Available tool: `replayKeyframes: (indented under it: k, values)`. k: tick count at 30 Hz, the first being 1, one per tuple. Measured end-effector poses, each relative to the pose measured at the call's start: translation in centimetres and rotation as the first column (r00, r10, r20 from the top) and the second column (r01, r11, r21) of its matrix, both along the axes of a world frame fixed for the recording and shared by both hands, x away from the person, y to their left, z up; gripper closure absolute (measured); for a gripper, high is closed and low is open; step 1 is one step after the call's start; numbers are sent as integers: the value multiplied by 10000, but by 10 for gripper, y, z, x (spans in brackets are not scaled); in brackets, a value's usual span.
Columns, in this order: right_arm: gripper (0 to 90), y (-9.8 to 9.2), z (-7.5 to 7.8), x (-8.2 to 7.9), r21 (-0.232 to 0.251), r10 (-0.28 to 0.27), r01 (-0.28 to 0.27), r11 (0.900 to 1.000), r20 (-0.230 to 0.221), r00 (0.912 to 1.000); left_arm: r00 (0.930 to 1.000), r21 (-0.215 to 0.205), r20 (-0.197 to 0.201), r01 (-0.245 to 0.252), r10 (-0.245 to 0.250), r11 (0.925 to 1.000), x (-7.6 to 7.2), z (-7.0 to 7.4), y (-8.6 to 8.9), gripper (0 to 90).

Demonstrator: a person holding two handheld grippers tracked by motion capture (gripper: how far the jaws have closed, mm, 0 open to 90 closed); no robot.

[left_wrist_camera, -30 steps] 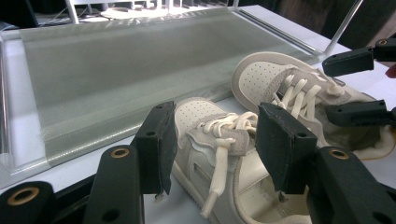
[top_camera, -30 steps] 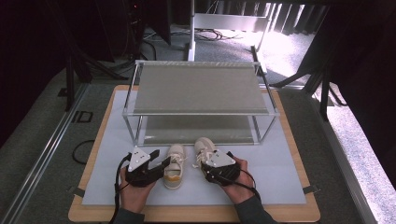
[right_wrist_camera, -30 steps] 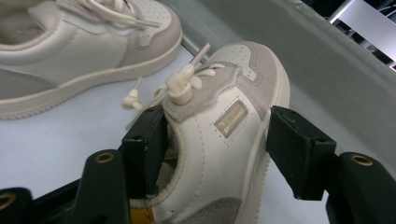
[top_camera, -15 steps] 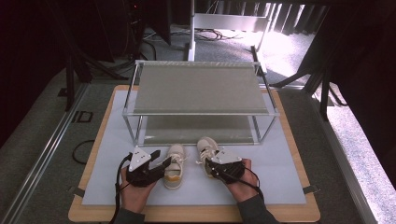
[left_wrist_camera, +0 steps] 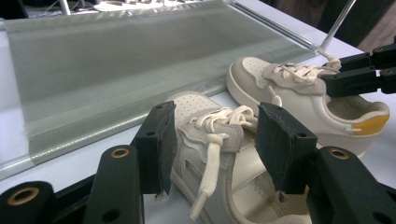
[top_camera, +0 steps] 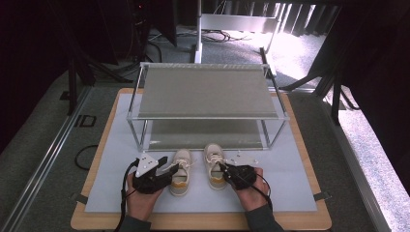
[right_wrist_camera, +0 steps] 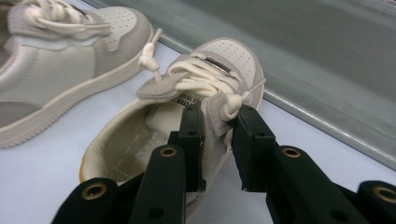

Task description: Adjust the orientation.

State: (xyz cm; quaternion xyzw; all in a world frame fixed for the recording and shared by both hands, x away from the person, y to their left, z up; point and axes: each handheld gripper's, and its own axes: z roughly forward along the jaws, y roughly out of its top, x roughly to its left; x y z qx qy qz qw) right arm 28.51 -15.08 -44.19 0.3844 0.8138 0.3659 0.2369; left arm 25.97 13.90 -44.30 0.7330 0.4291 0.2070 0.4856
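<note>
Jaws of the right gripper (right_wrist_camera: 215, 140) are pinched on the side wall of the right-hand cream and grey lace-up sneaker with the yellow heel patch (right_wrist_camera: 187, 107), one black pad inside the opening by the tongue and the other outside by the eyelets. A second ago that gripper sat a little behind the shoe; in the high view it (top_camera: 231, 170) has since come forward onto the collar, so the grip looks freshly made.

The left gripper (left_wrist_camera: 212, 144) has hardly moved in that time. Its jaws stand apart, straddling the laced middle of the matching left-hand cream sneaker (left_wrist_camera: 219, 158), the pads on either side of the upper with a gap showing, so nothing is held there yet.

Both shoes rest on the pale grey mat (top_camera: 290, 164) covering the wooden table board (top_camera: 203, 223), side by side and just apart, toes pointing at the two-tier metal-framed shoe rack with grey mesh shelves (top_camera: 205, 92), which stands just beyond them. Neither shoe seems to have shifted over the last second.

My reading is that the pair is bound for the rack, and the right shoe is ready to lift. The left gripper would need to close first. A pinch on one thin wall may let the right sneaker swing, heel drooping, once it is off the mat.
</note>
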Motion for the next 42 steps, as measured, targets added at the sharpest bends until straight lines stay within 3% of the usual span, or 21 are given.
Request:
replayKeyframes:
  k: [7, 11, 18, 27, 33, 35, 39, 42]
  values:
    - [749, 14, -1, -8, 156, 215, -214, 9996, -66, 9997, 9998, 73, -186, 42, -40, 10000, 2, -3, 0, 475]
    - [749, 20, -2, -12, 2, -1, 1, 10000, 113, 9999, 9995, 102, -298, 78, -75, 9999, 4, -6, -2, 475]
    - [746, 32, -2, -14, -103, 255, -253, 9996, 160, 9995, 9982, 138, -503, 338, -330, 9993, 6, -9, -5, 497]
    - [719, 32, -1, -15, 615, 755, -740, 9954, -221, 9969, 9963, 214, -692, 526, -510, 9984, 6, -11, -10, 537]
    - [715, 34, -2, -15, 837, 836, -811, 9932, -268, 9961, 9952, 147, -811, 560, -546, 9983, 4, -11, -12, 652]
    - [715, 34, -2, -15, 812, 861, -836, 9932, -278, 9959, 9955, 355, -764, 581, -553, 9977, 3, -11, -13, 653]
    - [704, 32, -2, -14, 853, 922, -892, 9924, -327, 9952, 9950, 100, -785, 628, -618, 9980, 4, -11, -11, 615]
    - [611, 31, -3, -13, 1009, 1084, -1038, 9895, -409, 9933, 9955, 112, -754, 591, -581, 9982, 3, -11, -11, 549]
